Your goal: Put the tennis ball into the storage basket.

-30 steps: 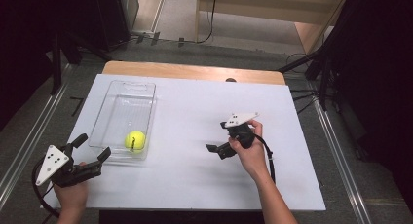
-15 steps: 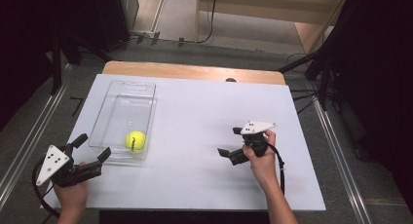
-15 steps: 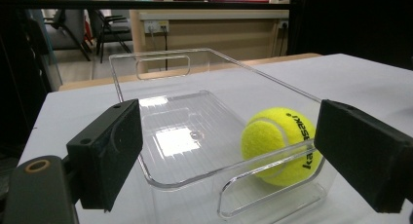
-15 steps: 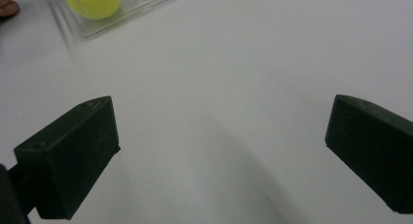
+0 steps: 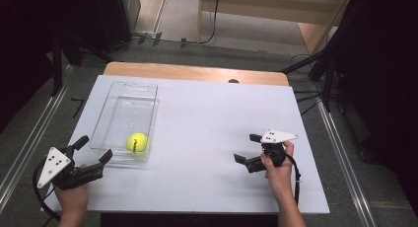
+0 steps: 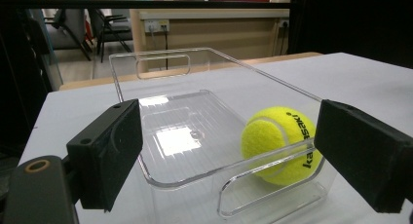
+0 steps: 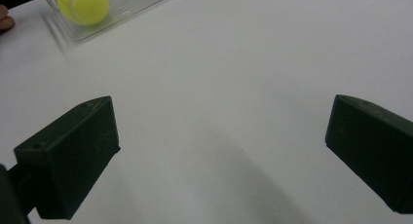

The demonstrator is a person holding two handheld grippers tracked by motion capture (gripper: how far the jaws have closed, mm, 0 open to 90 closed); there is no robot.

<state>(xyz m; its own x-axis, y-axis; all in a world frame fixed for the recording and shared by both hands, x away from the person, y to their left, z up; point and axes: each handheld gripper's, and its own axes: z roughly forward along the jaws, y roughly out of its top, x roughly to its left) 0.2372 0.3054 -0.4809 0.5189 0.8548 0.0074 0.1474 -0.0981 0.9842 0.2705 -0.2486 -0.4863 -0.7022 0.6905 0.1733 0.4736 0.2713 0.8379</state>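
A yellow tennis ball (image 5: 137,142) lies at the near end of a clear plastic tray (image 5: 125,108) on the white table's left side. In the left gripper view the ball (image 6: 281,143) rests behind the tray's near wall (image 6: 253,182). My left gripper (image 5: 93,149) is open at the tray's near left corner, its jaws wide apart. My right gripper (image 5: 247,148) is open low over bare table at the right, pointing left. From the right gripper view the ball (image 7: 84,5) and tray (image 7: 136,2) appear far off at the top left.
The white table (image 5: 207,118) has a wooden strip (image 5: 192,72) along its far edge. Black stands and cables (image 5: 315,69) sit on the floor around it. A fingertip (image 7: 6,20) of the other hand shows at the right gripper view's left edge.
My right gripper has drawn back to the right and nearer the front edge, staying open. The left gripper, tray and ball have not moved.
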